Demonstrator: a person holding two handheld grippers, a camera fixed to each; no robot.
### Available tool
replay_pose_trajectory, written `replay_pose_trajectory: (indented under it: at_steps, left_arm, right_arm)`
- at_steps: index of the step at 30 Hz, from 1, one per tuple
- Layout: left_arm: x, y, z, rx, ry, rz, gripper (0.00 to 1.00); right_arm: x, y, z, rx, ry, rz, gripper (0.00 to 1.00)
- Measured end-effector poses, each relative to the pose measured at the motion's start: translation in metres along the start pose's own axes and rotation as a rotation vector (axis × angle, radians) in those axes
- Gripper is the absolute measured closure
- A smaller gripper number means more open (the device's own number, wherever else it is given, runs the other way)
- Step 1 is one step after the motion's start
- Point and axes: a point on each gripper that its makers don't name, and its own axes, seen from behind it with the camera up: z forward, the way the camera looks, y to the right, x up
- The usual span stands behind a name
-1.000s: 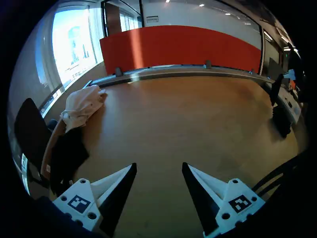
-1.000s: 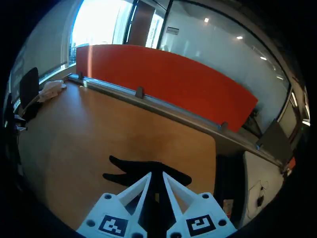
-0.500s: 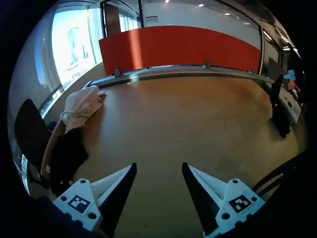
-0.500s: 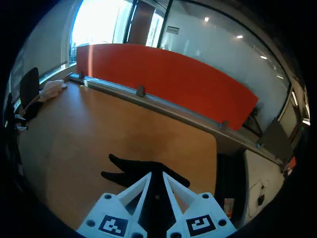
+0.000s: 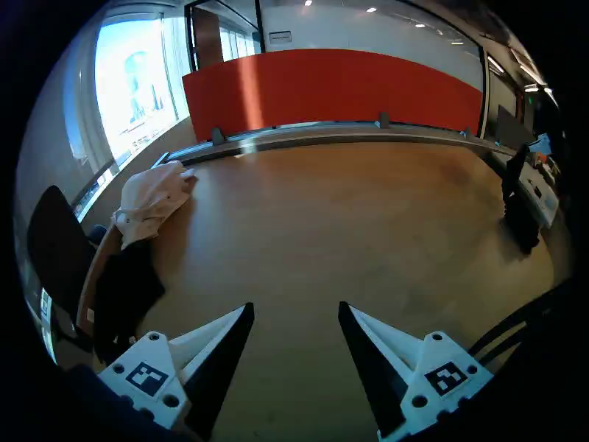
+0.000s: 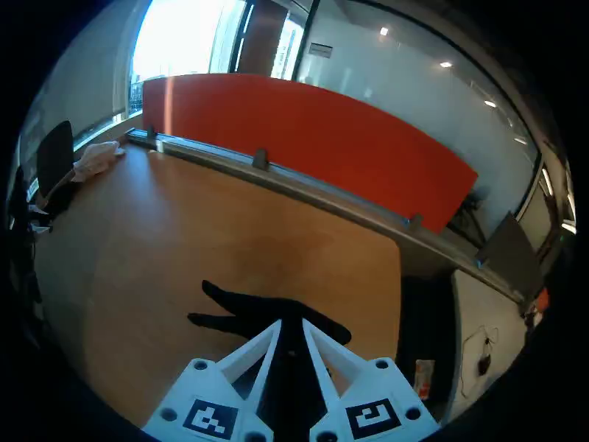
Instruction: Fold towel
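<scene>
Bench point(image 5: 331, 221) of brown wood runs up to an orange partition point(image 5: 331, 85) that stands along its far edge, with a grey rail point(image 5: 331, 132) at the partition's foot.

In the left gripper view, the left tool point(image 5: 295, 306) hangs over the bench on the side away from the partition. Its two white fingers point(image 5: 221, 339) stand wide apart with bare wood between them, and they hold nothing. Towards the partition's left end, a pale cloth heap point(image 5: 151, 199) lies crumpled on the bench corner, just short of the rail. Farther from the partition along that same edge, a dark garment point(image 5: 125, 291) hangs over the side of the bench, touching the lower end of the pale heap. A black chair point(image 5: 55, 247) stands off the bench beside both, at the edge away from the partition's right end.

In the right gripper view, the right tool point(image 6: 291, 323) points towards the partition's right half from well back on the bench. Its fingers are drawn almost together, and the black towel point(image 6: 250, 313) passes into the narrow slot between their tips, so they look clamped on it. The rest of the towel lies flat on the wood just ahead of the tips, on the partition side. It spreads out towards the left in a ragged shape with two thin points. It is well apart from the rail and from the pale heap, which sits small near the partition's left end.
</scene>
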Motion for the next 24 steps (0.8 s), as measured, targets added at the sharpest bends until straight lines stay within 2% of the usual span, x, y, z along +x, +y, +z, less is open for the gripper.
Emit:
replay_pose_trajectory:
  at_steps: [6,15,24]
  left_arm:
    - [0.002,0.003,-0.001,-0.005,0.004,0.007,0.16]
    - [0.001,0.008,-0.001,-0.014,0.003,0.016,0.16]
    - [0.002,0.013,0.0,-0.023,0.002,0.021,0.16]
  right_arm:
    - [-0.025,0.004,-0.012,0.003,-0.027,0.008,0.95]
    - [-0.076,0.014,-0.033,-0.016,-0.102,-0.007,0.95]
    - [-0.108,0.006,-0.044,-0.013,-0.141,0.003,0.95]
